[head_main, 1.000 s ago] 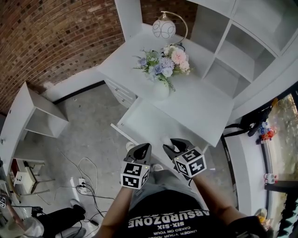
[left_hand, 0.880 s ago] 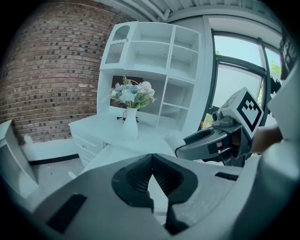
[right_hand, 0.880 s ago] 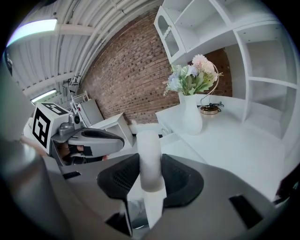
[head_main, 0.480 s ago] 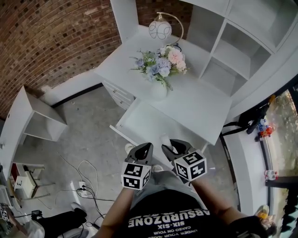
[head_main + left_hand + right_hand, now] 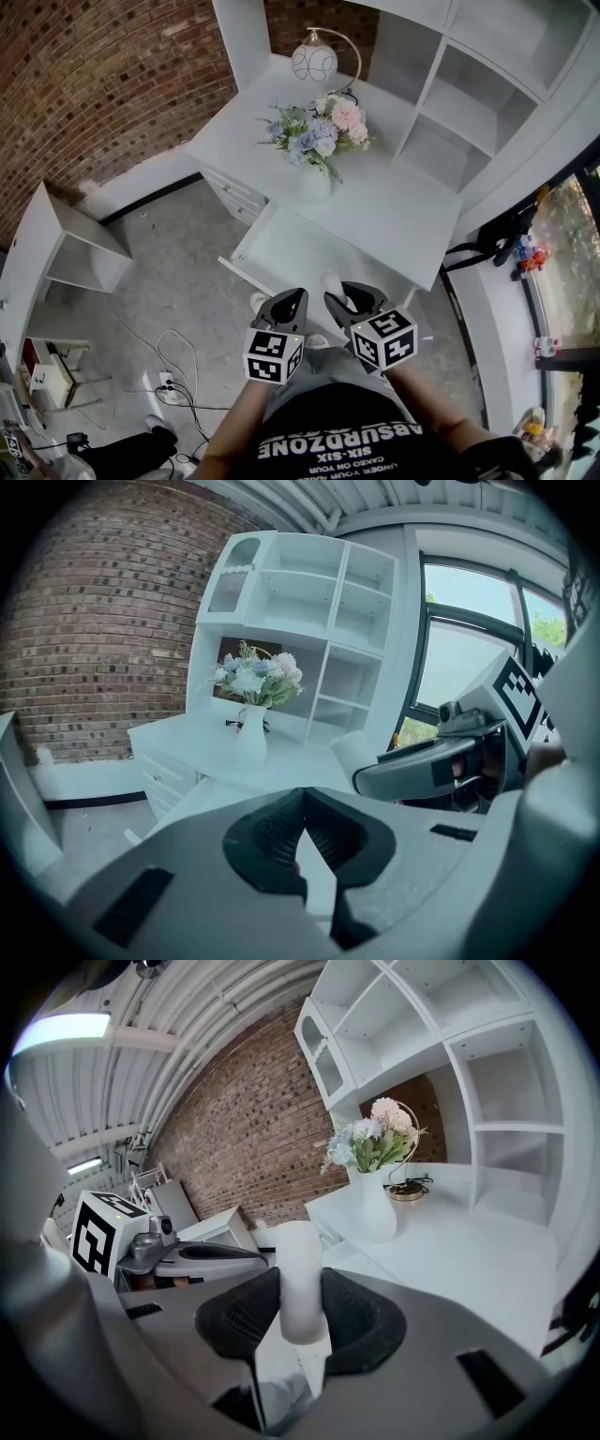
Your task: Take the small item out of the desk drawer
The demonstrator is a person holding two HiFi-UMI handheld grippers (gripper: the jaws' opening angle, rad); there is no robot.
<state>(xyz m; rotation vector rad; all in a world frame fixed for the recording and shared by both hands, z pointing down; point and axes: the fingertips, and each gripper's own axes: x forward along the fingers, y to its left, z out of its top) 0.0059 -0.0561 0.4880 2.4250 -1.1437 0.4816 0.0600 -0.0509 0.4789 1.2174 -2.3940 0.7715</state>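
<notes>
The small item is a white cylinder (image 5: 300,1279), upright between the pads of my right gripper (image 5: 300,1314), which is shut on it. From the head view the cylinder (image 5: 333,283) and right gripper (image 5: 349,300) hang over the near end of the open white drawer (image 5: 281,251). My left gripper (image 5: 287,305) hovers just left of the right one, above the drawer's front edge. Its jaws (image 5: 302,797) meet at the tips with nothing between them. The left gripper view also catches the right gripper (image 5: 427,766) and the cylinder (image 5: 354,754).
The white desk (image 5: 394,211) carries a white vase of flowers (image 5: 317,150) and a globe lamp (image 5: 314,61). Open white shelves (image 5: 450,103) rise behind it. A brick wall (image 5: 103,84) stands at left, with a low white cabinet (image 5: 56,253) and floor cables (image 5: 178,352).
My right gripper has risen slightly with the white cylinder held in it. The left gripper has stayed where it was. The head view has drifted a little.
</notes>
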